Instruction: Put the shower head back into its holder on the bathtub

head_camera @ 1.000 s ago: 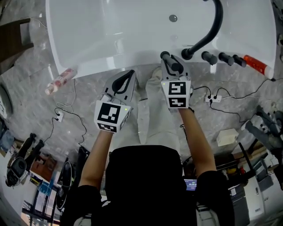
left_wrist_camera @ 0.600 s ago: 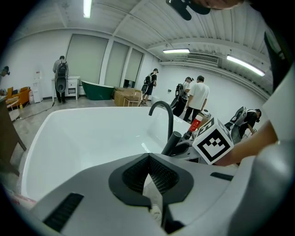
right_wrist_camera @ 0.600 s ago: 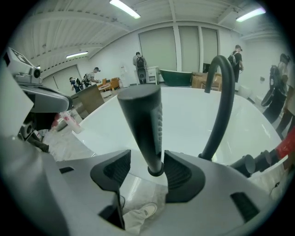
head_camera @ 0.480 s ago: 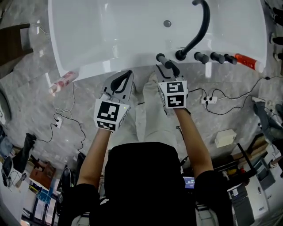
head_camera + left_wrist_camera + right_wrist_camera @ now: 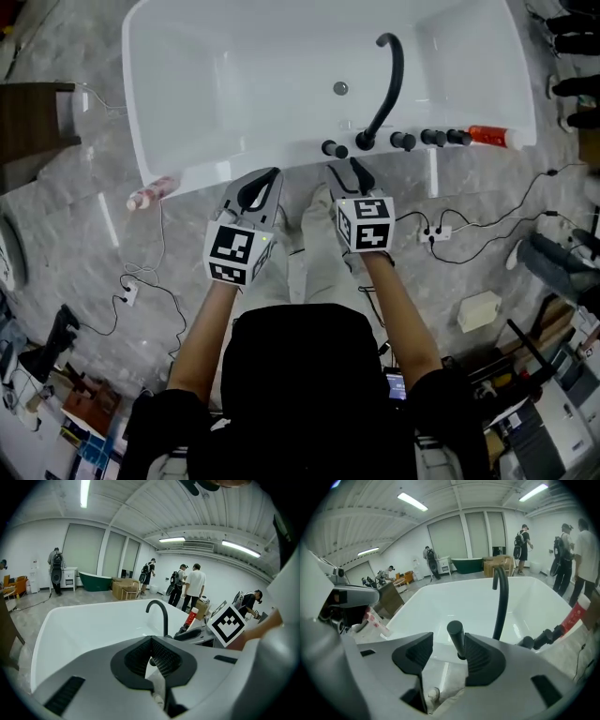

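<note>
The black shower head (image 5: 334,149) stands upright in its holder on the near rim of the white bathtub (image 5: 234,164), just left of the curved black faucet (image 5: 386,84). My right gripper (image 5: 347,172) hovers just short of it and is open. In the right gripper view the shower head's handle (image 5: 456,637) shows in the gap beyond the right gripper's (image 5: 447,651) pads, touching neither. My left gripper (image 5: 270,173) hangs beside the right one, off the tub's rim; its jaws are shut with nothing in them, as the left gripper view confirms (image 5: 151,641).
Black knobs (image 5: 431,138) and a red bottle (image 5: 487,137) line the rim right of the faucet. A pink bottle (image 5: 150,194) lies on the floor by the tub's left corner. Cables and a power strip (image 5: 436,232) trail at right. People stand across the room.
The right gripper's jaws have opened off the shower head's handle, which stays upright on the rim. Both grippers have lifted and drawn back from the tub.
</note>
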The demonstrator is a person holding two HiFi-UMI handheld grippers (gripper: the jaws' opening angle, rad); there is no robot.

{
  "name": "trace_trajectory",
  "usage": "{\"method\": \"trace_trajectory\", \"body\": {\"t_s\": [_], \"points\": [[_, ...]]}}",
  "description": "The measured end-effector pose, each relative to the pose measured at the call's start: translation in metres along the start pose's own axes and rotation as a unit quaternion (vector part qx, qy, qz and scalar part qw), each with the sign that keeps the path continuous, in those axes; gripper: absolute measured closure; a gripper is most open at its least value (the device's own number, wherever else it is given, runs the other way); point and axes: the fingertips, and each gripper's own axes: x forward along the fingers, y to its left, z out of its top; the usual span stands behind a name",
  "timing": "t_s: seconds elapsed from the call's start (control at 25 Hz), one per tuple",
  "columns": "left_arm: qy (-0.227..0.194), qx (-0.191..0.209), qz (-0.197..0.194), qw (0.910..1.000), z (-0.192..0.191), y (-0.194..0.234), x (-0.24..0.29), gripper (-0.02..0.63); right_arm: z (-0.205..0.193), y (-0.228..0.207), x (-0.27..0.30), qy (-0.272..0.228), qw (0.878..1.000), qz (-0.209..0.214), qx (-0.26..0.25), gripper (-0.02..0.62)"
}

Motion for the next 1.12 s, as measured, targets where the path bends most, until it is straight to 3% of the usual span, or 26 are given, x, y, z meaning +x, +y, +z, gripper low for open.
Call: {"method": "trace_trajectory", "body": {"t_s": [0.28,0.4,0.76,1.12], "points": [[-0.016,0.022,-0.01,0.9996,0.033,-0.017,-0.029,0.594,0.051,0.006,-0.06,-0.057,0.998,-0.018,-0.021,0.52],[-0.028,0.032,-0.012,0.999,0.05,-0.028,-0.043,0.594,0.071,0.012,-0.091,-0.084,0.996,-0.017,-0.027,0.553],[-0.078,0.063,-0.031,0.9945,0.113,-0.053,-0.075,0.594,0.139,0.037,-0.167,-0.171,0.984,-0.015,-0.041,0.572],[-0.151,0.087,-0.021,0.9845,0.186,-0.055,-0.117,0.594,0.209,0.066,-0.229,-0.243,0.968,-0.005,-0.068,0.572]]}}
